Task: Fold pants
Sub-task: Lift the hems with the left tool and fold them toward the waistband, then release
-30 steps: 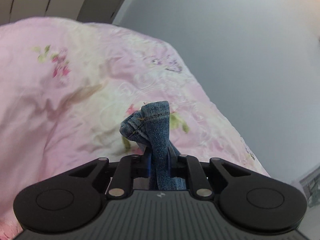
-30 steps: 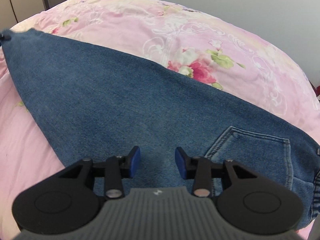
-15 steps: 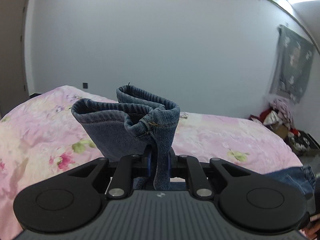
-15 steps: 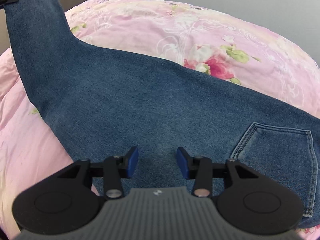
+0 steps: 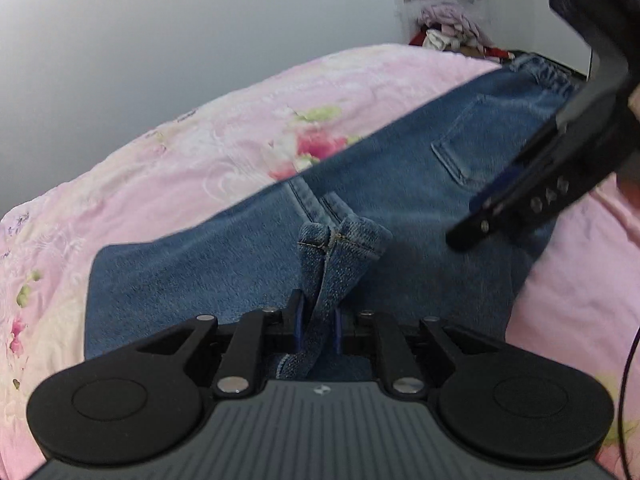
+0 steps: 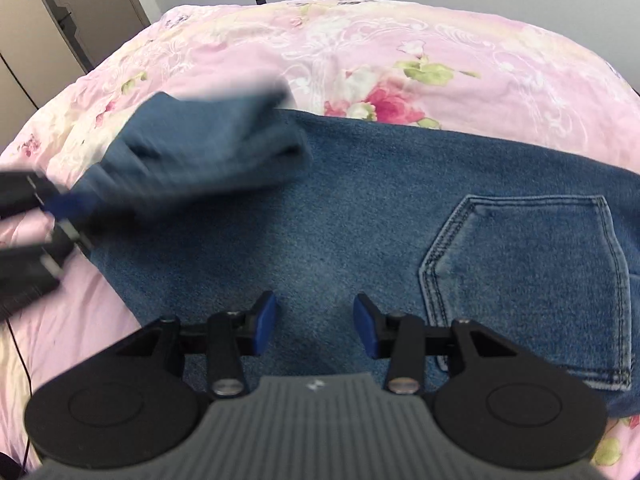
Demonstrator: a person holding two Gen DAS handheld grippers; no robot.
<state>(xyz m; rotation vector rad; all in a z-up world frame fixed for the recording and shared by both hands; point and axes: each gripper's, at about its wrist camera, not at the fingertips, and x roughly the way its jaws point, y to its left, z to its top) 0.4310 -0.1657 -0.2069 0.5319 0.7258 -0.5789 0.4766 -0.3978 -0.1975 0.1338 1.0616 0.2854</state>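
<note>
Jeans lie across your pink floral bed — left tool pinches the hem at 12 o'clock; right tool hovers half-spread, empty.

The blue denim pants lay flat on the bed, back pocket up at the right, hems lifted over the legs.

Jeans spread flat on bed, back pocket at right in right wrist view. Hem end raised over leg, between left gripper fingers. Right gripper above mid-jeans; clothes pile behind bed.
</note>
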